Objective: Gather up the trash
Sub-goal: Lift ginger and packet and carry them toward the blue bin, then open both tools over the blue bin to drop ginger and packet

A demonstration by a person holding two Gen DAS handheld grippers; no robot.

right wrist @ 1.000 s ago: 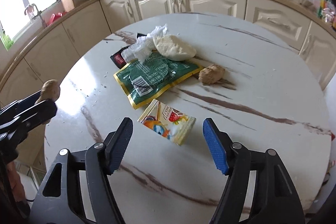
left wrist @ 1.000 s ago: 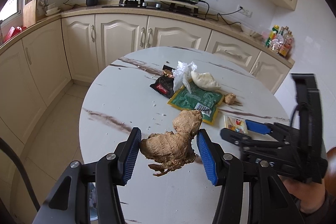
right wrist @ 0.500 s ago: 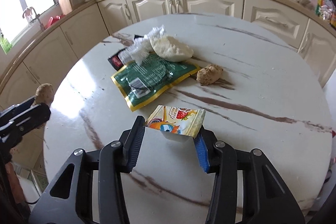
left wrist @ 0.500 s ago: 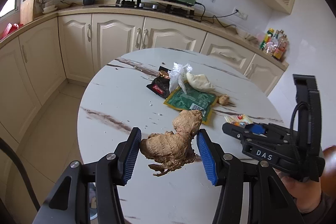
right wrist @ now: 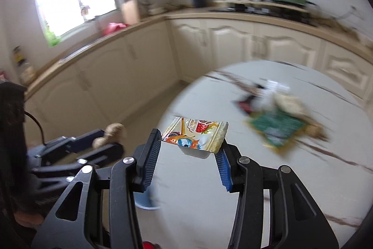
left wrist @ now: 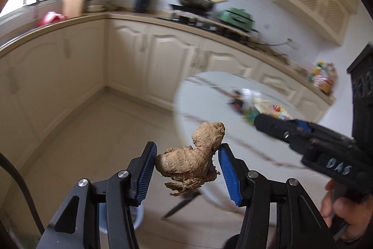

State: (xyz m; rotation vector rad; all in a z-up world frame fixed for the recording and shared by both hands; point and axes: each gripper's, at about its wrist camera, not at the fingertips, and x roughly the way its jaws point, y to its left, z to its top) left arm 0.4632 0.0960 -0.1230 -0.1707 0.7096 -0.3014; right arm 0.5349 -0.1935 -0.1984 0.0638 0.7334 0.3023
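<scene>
A second ago both grippers were low over the round marble table; now both are lifted clear of it and swung toward the floor side, so the table (left wrist: 198, 95) sits ahead and to the right of the left gripper rather than under it. The right gripper, then spread wide around a packet lying flat on the marble, has since closed on it and carried it up.

The left gripper (left wrist: 186, 169) is about half open, its blue pads clamped on the ginger root (left wrist: 193, 155), which hangs in the air between them, its knobbly end rising above the right pad. The grip is unchanged from before. Below and just left of it a pale blue bin rim (left wrist: 137, 214) shows behind the finger, mostly hidden.

The right gripper (right wrist: 190, 151) is a little narrower, pads pressing the edges of the fruit jelly packet (right wrist: 198, 137), held roughly level above the table edge (right wrist: 167, 113). To its left the left gripper appears with the ginger. Ahead and to its right, still on the marble, lies the remaining trash: a green wrapper (right wrist: 277, 127), a dark wrapper and pale crumpled pieces, all smeared by motion blur and hard to separate. The cabinets and stove beyond are blurred too.
</scene>
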